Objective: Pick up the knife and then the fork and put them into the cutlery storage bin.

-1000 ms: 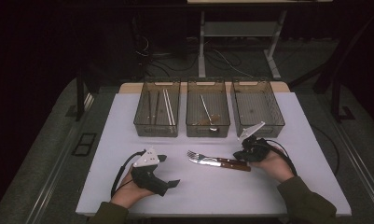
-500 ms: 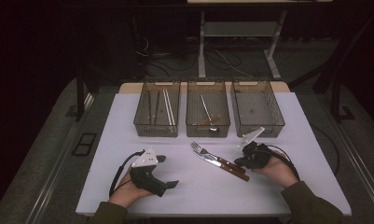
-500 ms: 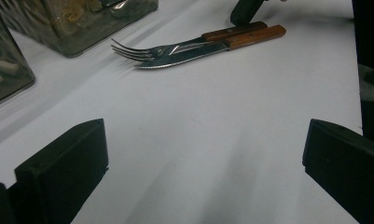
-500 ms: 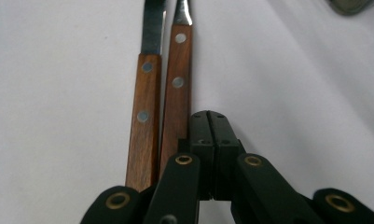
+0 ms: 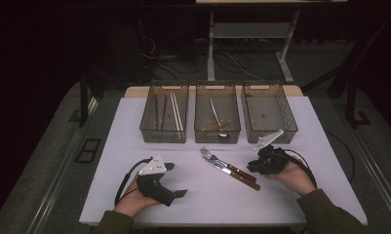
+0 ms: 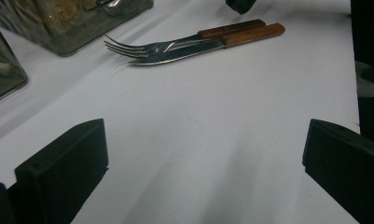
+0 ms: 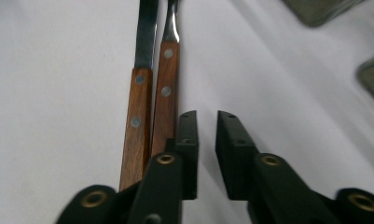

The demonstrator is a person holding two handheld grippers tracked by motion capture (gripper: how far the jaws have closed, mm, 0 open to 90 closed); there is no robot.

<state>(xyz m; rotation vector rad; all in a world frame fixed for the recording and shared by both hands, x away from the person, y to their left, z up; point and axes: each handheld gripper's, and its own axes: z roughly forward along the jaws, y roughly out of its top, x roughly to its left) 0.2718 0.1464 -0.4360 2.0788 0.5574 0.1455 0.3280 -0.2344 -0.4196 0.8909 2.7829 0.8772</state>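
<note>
- Right gripper [image 5: 254, 167]: rests on the white worktop [image 5: 290, 195] in the person's right hand, at the handle ends of the cutlery. In the right gripper view [image 7: 207, 140] its fingers [image 7: 189, 140] stand a narrow gap apart, having just been opening; nothing lies between them, and they sit just beside the fork handle, to its right.
- Fork [image 5: 217, 161] and steak knife [image 5: 234, 173]: lie flat side by side, touching along their riveted wooden handles, near the middle of the worktop, in front of the middle bin. Tines and serrated blade point toward the bins, away from the right gripper.
- Left gripper [image 5: 176, 180]: rests on the worktop in the person's left hand, well apart from the cutlery. In the left gripper view its fingers [image 6: 63, 168] stand wide apart with only bare worktop between them.
- Three clear bins in a row at the far edge: left bin [image 5: 146, 129] holds chopsticks, middle bin [image 5: 199, 131] a spoon, right bin [image 5: 290, 126].
</note>
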